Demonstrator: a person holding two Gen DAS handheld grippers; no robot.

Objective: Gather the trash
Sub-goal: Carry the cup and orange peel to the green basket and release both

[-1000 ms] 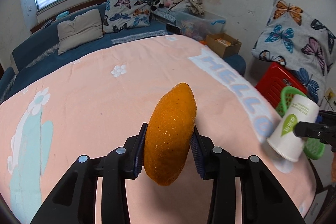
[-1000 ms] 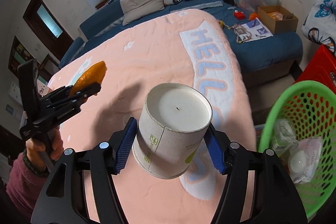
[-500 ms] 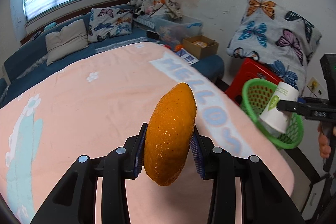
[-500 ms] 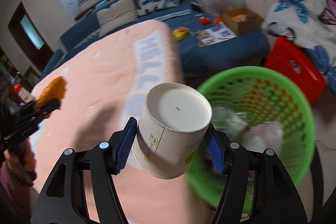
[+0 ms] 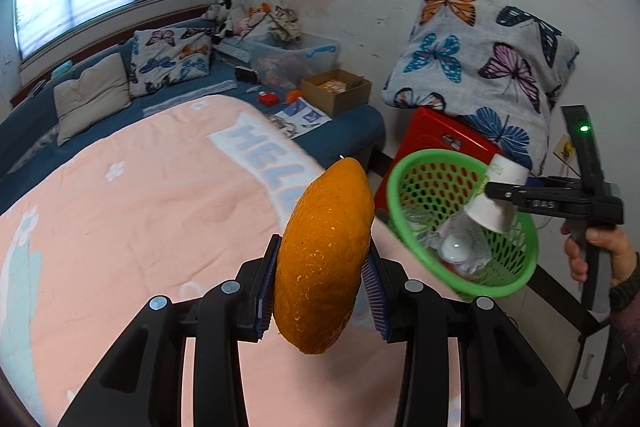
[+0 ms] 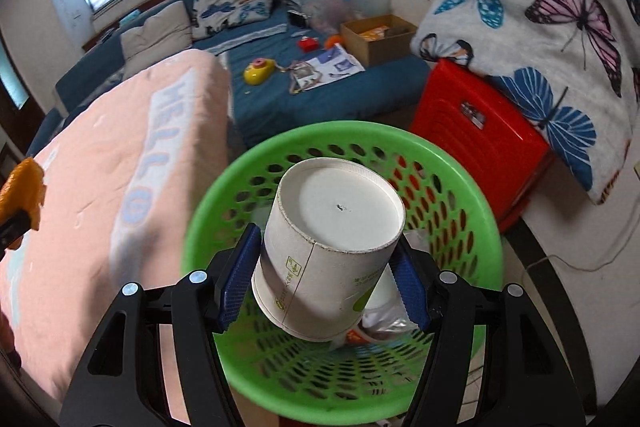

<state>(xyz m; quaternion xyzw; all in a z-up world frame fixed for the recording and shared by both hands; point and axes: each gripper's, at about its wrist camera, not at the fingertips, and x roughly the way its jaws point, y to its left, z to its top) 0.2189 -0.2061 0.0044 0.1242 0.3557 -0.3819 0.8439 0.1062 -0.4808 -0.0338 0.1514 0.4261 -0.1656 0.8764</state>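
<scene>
A second earlier the right tool point(image 6: 326, 277) had carried the paper cup point(image 6: 328, 251) over the pink bed point(image 6: 104, 195); now it hung above the green basket point(image 6: 490, 223), pads pinching the cup bottom-up, ready to drop it among the wrappers already inside. The left tool point(image 5: 320, 281) had swung toward the basket too, squeezing an orange peel point(image 5: 324, 259) over the bed's edge, likely next.

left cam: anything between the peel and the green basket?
Nothing solid. Left wrist view shows only the pink blanket's edge between orange peel and basket.
</scene>
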